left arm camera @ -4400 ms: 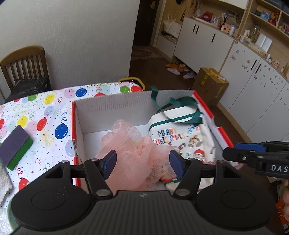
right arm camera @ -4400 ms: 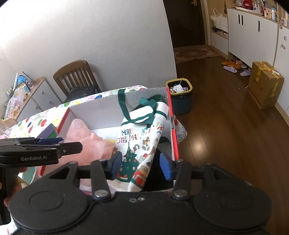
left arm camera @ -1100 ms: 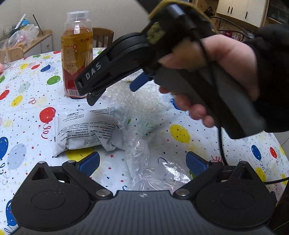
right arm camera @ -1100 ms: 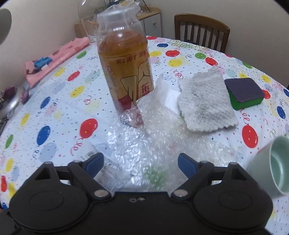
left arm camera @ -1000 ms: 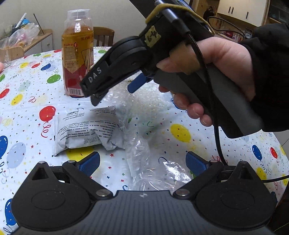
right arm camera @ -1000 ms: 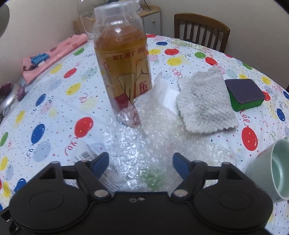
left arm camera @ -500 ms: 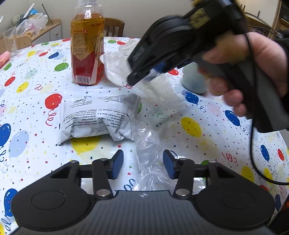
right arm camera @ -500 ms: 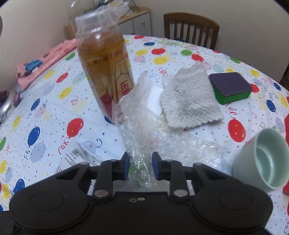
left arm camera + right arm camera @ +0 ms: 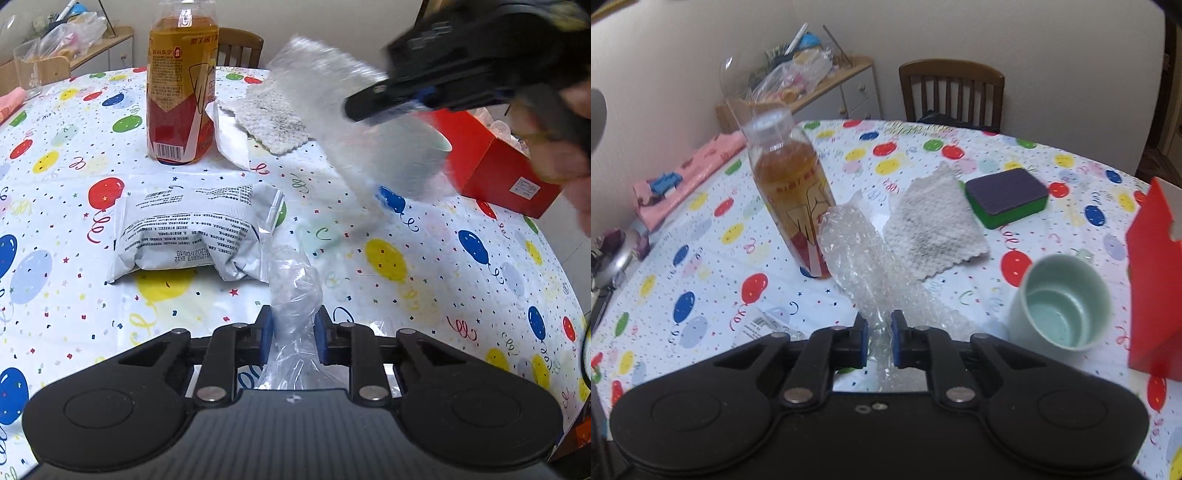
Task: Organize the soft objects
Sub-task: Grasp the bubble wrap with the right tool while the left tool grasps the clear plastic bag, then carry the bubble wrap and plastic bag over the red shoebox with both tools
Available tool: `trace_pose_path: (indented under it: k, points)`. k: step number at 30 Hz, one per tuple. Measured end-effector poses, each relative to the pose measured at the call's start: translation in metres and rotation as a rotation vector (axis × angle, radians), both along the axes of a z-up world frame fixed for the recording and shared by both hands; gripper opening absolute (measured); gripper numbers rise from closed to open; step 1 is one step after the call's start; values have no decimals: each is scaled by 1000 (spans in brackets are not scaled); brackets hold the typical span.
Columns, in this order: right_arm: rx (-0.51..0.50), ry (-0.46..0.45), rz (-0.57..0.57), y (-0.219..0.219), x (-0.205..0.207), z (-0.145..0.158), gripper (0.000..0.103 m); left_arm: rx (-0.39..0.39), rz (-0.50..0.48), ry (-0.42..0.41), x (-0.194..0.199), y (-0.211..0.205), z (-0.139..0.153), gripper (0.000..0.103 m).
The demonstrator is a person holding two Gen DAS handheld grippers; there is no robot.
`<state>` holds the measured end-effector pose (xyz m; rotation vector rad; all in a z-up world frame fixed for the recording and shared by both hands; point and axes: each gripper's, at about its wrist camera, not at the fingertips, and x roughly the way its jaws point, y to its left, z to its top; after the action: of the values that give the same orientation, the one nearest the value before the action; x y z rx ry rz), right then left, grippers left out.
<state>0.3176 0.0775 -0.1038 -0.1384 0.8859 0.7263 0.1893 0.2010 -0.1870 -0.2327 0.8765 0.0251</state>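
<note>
Lifted clear of the balloon-print tablecloth, a sheet of bubble wrap [image 9: 857, 258] is pinched at its near end by my right gripper [image 9: 879, 343], whose jaws are closing on it. From the left wrist view the same bubble wrap [image 9: 351, 122] hangs blurred under the right gripper [image 9: 384, 103] at the upper right. A crumpled clear plastic bag [image 9: 291, 288] lies on the cloth. My left gripper [image 9: 293, 339] has its jaws closing, with both pads against the bag. A white snack packet [image 9: 184, 232] lies just left of it.
A tea bottle [image 9: 790, 195] stands behind the bubble wrap. A grey cloth [image 9: 934, 225], a purple-green sponge [image 9: 1004, 195] and a pale green cup [image 9: 1060, 299] sit to the right. The red box [image 9: 1152, 284] is at the right edge. A pink cloth [image 9: 683, 177] lies far left.
Both pairs of jaws went from wide apart to nearly together. The right gripper rose and swung right, lifting the bubble wrap off the cloth. The left gripper stayed over the plastic bag.
</note>
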Motion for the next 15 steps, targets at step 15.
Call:
trace_pose_path:
  k: [15]
  points:
    - [177, 6, -94, -102, -26, 59, 9, -21, 2, -71, 1, -7, 52, 22]
